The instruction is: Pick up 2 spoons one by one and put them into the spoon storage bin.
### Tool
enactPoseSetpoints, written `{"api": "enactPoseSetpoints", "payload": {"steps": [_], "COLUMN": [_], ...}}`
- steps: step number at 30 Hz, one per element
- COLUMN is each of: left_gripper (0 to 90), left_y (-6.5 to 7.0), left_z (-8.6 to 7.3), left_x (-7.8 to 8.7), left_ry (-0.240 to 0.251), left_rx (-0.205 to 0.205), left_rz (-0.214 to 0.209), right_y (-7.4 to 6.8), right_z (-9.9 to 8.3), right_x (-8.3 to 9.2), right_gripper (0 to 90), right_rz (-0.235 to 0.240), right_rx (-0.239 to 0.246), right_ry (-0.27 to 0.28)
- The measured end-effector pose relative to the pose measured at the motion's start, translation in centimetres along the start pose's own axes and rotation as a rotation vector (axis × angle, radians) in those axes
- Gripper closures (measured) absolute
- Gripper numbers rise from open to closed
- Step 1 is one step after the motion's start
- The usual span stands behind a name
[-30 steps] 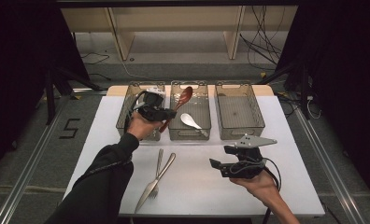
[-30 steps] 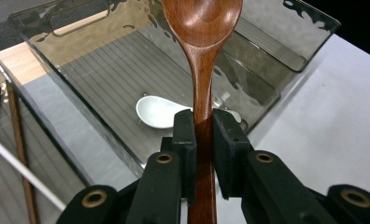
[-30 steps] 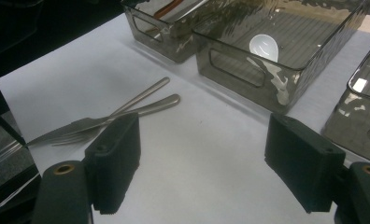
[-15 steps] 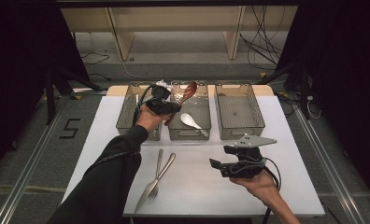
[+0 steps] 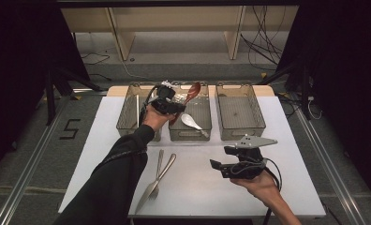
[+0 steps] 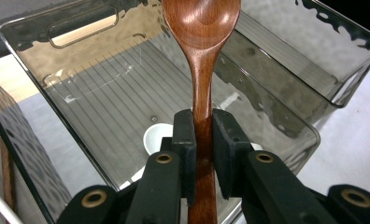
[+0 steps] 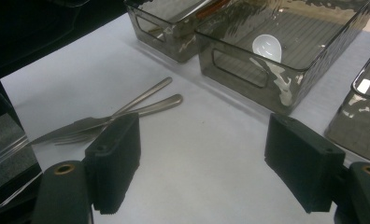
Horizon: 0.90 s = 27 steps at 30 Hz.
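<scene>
A brown wooden spoon (image 6: 202, 56) stands between the pads of my left gripper (image 6: 202, 122), which is shut on its handle. In the high view the left gripper (image 5: 176, 108) holds the wooden spoon (image 5: 192, 90) over the middle smoky plastic bin (image 5: 189, 136), bowl end tilted up and away. A white ceramic spoon (image 5: 191, 122) lies in that bin, and it also appears under the jaws in the left gripper view (image 6: 154, 136). My right gripper (image 5: 219, 158) hovers above the white table (image 5: 296, 178), open with nothing between its pads (image 7: 115, 158).
A left bin (image 5: 127, 123) holds a thin pale stick (image 5: 137, 110). The right bin (image 5: 240, 131) stands beside the middle one. A metal fork and knife (image 5: 158, 176) lie crossed near the table's front; they lie ahead of the right gripper's jaws (image 7: 127, 112).
My left hand has carried the wooden spoon to the right, from the gap between the left and middle bins to over the middle bin. The right hand has kept still.
</scene>
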<state>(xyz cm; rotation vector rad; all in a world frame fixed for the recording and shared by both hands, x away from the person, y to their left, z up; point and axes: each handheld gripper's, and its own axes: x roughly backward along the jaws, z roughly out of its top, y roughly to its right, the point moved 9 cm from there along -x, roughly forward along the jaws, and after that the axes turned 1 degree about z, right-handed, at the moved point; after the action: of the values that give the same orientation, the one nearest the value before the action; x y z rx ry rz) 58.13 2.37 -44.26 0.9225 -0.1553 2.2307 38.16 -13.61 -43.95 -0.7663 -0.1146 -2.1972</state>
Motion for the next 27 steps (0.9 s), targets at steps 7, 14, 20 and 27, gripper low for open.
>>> {"api": "enactPoseSetpoints", "payload": {"steps": [7, 14, 20, 27], "left_gripper": [78.0, 53.1, 45.7, 37.6], "left_y": [0.0, -0.1, -0.1, 1.1], "left_z": [0.0, -0.1, -0.3, -1.9], "left_x": [-0.7, -0.2, 2.0, 5.5], "left_ry": [-0.01, -0.012, 0.007, 0.032], "left_rx": [0.014, 0.033, 0.047, 0.063], "left_rz": [0.01, 0.011, -0.012, -0.087], "right_y": [-0.1, -0.1, -0.2, -0.2], "right_z": [0.0, -0.1, -0.1, -0.1], "right_x": [-0.1, -0.1, -0.1, -0.2], "right_gripper": [27.9, 27.9, 27.9, 27.9], "right_rz": [0.002, 0.004, 0.003, -0.002], "right_rx": [0.006, 0.004, 0.003, 0.004], "right_ry": [-0.005, -0.009, -0.009, -0.012]}}
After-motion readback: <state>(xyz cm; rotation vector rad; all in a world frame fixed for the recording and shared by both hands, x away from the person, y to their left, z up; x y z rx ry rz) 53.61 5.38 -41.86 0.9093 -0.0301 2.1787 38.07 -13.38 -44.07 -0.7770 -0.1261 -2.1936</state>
